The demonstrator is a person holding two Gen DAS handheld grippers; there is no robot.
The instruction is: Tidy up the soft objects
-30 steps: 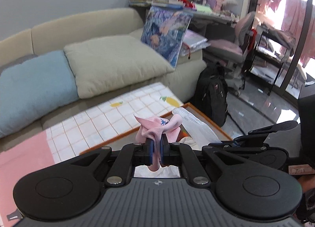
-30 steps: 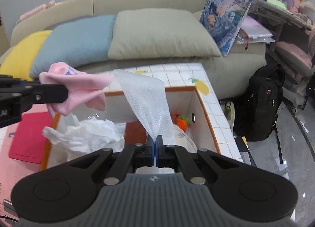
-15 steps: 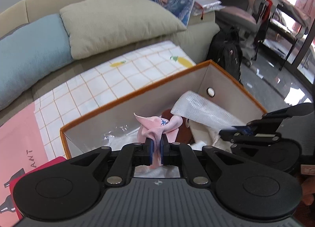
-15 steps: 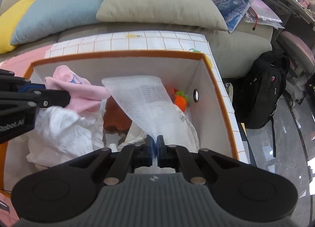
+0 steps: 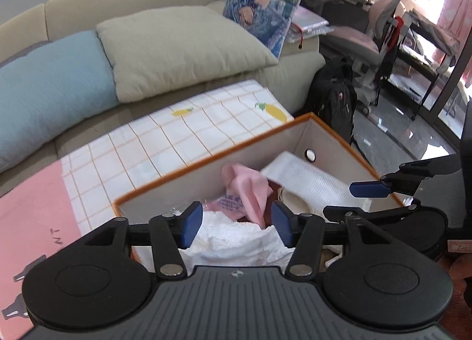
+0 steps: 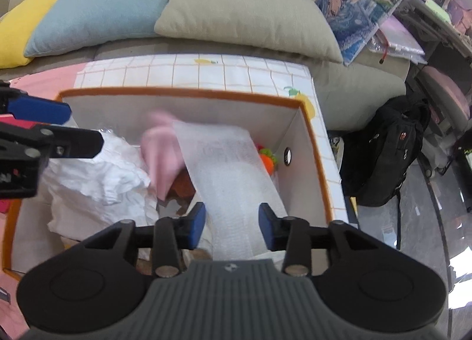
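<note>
An orange-rimmed white storage box (image 5: 206, 163) (image 6: 303, 139) stands in front of the sofa. Inside it lie a pink cloth (image 5: 247, 189) (image 6: 160, 151), a white mesh foam sheet (image 5: 309, 177) (image 6: 233, 174), crumpled white fabric (image 5: 236, 239) (image 6: 97, 174), a brown item and an orange toy (image 6: 267, 160). My left gripper (image 5: 237, 223) is open just above the pink cloth. My right gripper (image 6: 231, 222) is open over the near end of the foam sheet. Both pieces look blurred, as if loose. The right gripper (image 5: 354, 201) also shows in the left wrist view.
A beige sofa holds a blue cushion (image 5: 50, 86), a beige pillow (image 5: 177, 45), a printed pillow (image 5: 262, 3) and a yellow cushion (image 6: 20, 27). A checked mat (image 5: 165, 139) and pink mat (image 5: 26, 216) lie by the box. A black backpack (image 6: 386, 145) and chair stand right.
Both grippers have opened. The pink cloth has left the left gripper and the foam sheet has left the right gripper; both now sit in the box.
</note>
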